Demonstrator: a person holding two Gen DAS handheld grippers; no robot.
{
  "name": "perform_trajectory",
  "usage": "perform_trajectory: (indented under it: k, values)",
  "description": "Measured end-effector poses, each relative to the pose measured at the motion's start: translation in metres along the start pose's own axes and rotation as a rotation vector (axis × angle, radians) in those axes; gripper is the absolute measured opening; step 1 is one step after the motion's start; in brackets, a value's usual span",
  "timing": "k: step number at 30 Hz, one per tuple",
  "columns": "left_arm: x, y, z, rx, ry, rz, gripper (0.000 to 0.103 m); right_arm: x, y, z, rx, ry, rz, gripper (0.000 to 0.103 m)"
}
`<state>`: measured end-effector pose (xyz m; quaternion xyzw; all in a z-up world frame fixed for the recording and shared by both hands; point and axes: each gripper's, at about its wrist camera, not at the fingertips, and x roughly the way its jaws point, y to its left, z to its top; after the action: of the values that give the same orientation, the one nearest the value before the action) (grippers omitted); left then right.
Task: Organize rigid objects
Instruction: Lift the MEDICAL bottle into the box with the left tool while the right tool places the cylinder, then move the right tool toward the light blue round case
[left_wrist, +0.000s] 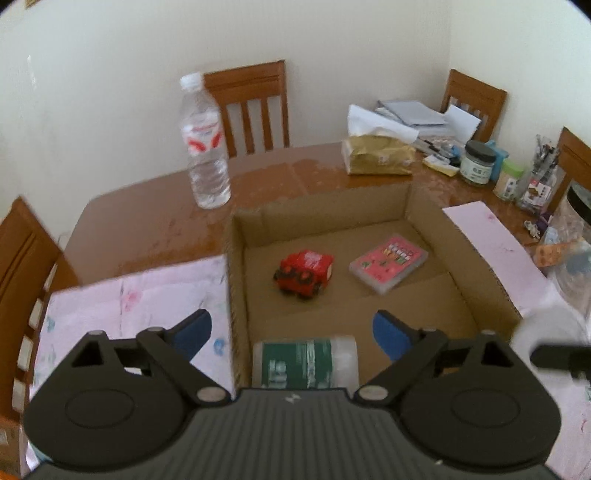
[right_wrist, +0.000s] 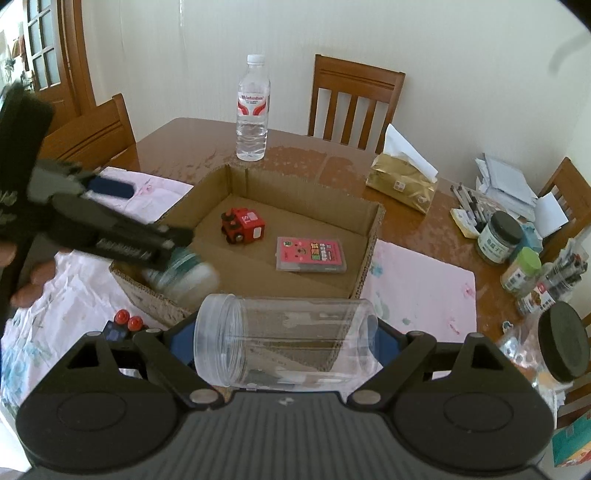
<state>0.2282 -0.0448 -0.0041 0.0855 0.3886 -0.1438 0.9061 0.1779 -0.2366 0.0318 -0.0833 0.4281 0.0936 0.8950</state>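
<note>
Right tongs (right_wrist: 284, 341) clamp a clear lidless jar (right_wrist: 284, 341) sideways, near the cardboard box (left_wrist: 476, 266). Left tongs (left_wrist: 291, 328) gape wide, empty, over a green-labelled jar (left_wrist: 304, 362) lying at the box's near wall. Farther in: red toy truck (left_wrist: 304, 273), pink card case (left_wrist: 388, 263).

A wooden worktop (right_wrist: 295, 162) carries the scene. A clear water bottle (right_wrist: 252, 110) with a white cap and a red-and-white label stands upright near the far edge. A gold tissue pack (right_wrist: 400, 182) lies to the right of the bottle, with a white tissue protruding from its top. Pink printed cloths (right_wrist: 417, 291) cover the near part of the worktop. At the right edge stand a dark-lidded jar (right_wrist: 498, 238), a green-lidded jar (right_wrist: 521, 273) just beside it, and a stack of papers (right_wrist: 509, 184) behind both. Wooden chairs (right_wrist: 354, 103) surround the worktop against a cream wall (right_wrist: 443, 44).
</note>
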Motion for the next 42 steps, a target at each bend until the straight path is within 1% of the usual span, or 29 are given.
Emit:
perform_trajectory:
  k: [2, 5, 8, 14, 17, 18, 20, 22, 26, 32, 36, 40, 42]
  values:
    - [-0.009, 0.006, -0.009, -0.014, -0.001, 0.003, 0.095, 0.006, -0.001, 0.005, -0.002, 0.002, 0.003, 0.093]
    - [-0.021, 0.013, -0.024, -0.017, 0.016, 0.044, 0.099, 0.015, -0.001, 0.012, -0.008, 0.004, 0.003, 0.093]
    - [-0.029, 0.017, -0.041, -0.024, 0.038, 0.076, 0.099, 0.026, -0.002, 0.022, -0.016, 0.006, 0.008, 0.093]
    - [-0.04, 0.025, -0.07, -0.088, 0.092, 0.078, 0.099, 0.043, 0.001, 0.042, -0.038, 0.003, 0.004, 0.093]
    - [-0.04, 0.027, -0.082, -0.108, 0.119, 0.083, 0.099, 0.049, 0.001, 0.05, -0.031, -0.014, 0.005, 0.093]
    - [-0.039, 0.028, -0.085, -0.109, 0.126, 0.088, 0.099, 0.051, 0.0, 0.053, -0.027, -0.024, 0.003, 0.095]
    - [-0.041, 0.029, -0.09, -0.112, 0.134, 0.097, 0.099, 0.052, 0.0, 0.055, -0.028, -0.032, 0.003, 0.103]
    - [-0.041, 0.03, -0.092, -0.12, 0.14, 0.102, 0.099, 0.051, 0.0, 0.055, -0.015, -0.037, 0.008, 0.103]
    - [-0.04, 0.032, -0.092, -0.128, 0.145, 0.109, 0.099, 0.051, 0.0, 0.048, 0.02, -0.024, 0.002, 0.103]
    - [-0.04, 0.029, -0.093, -0.131, 0.148, 0.105, 0.099, 0.042, -0.002, 0.027, 0.064, -0.015, -0.014, 0.103]
    - [-0.04, 0.027, -0.094, -0.125, 0.149, 0.099, 0.099, 0.036, -0.006, 0.008, 0.1, -0.007, -0.036, 0.103]
    - [-0.04, 0.025, -0.094, -0.12, 0.148, 0.092, 0.099, 0.031, -0.012, -0.011, 0.163, 0.009, -0.059, 0.103]
    - [-0.041, 0.024, -0.095, -0.116, 0.149, 0.085, 0.099, 0.031, -0.016, -0.022, 0.193, 0.02, -0.088, 0.103]
